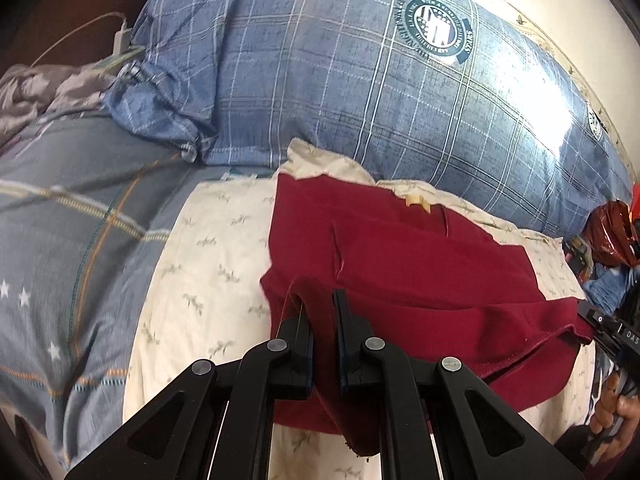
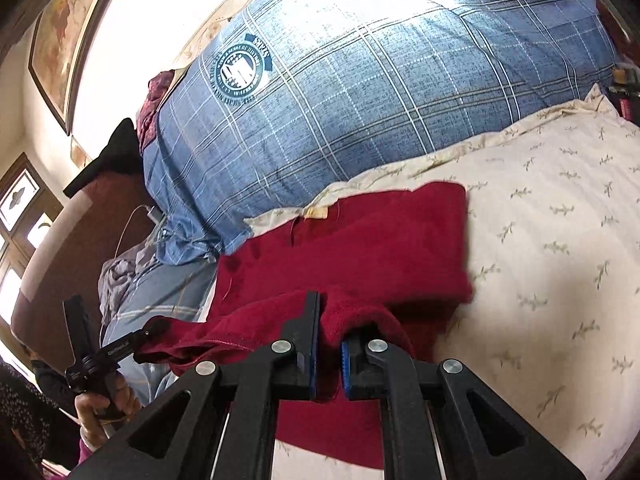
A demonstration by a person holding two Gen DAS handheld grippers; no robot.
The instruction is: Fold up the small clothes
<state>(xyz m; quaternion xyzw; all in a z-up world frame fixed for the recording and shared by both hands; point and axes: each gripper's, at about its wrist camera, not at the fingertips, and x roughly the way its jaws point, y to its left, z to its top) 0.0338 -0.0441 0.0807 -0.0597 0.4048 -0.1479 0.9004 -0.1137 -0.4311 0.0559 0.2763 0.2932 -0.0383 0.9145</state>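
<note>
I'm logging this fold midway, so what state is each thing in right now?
Left claw: shut on the red garment's near edge.
Right claw: shut on the same edge, further along.
Red garment: partly folded, near edge lifted, the rest flat on the cream sheet.
Blue plaid pillow: lying behind the garment.
Charger cable: plugged into its white adapter.

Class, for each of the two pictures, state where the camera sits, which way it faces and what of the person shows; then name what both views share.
Left wrist: on the left gripper, facing forward and down over the red garment; the person's other hand shows at right.
Right wrist: on the right gripper, facing the same garment; the left hand shows at left.
Shared: garment, blue plaid pillow, cream sheet; each gripper pinches the garment's near edge.
</note>
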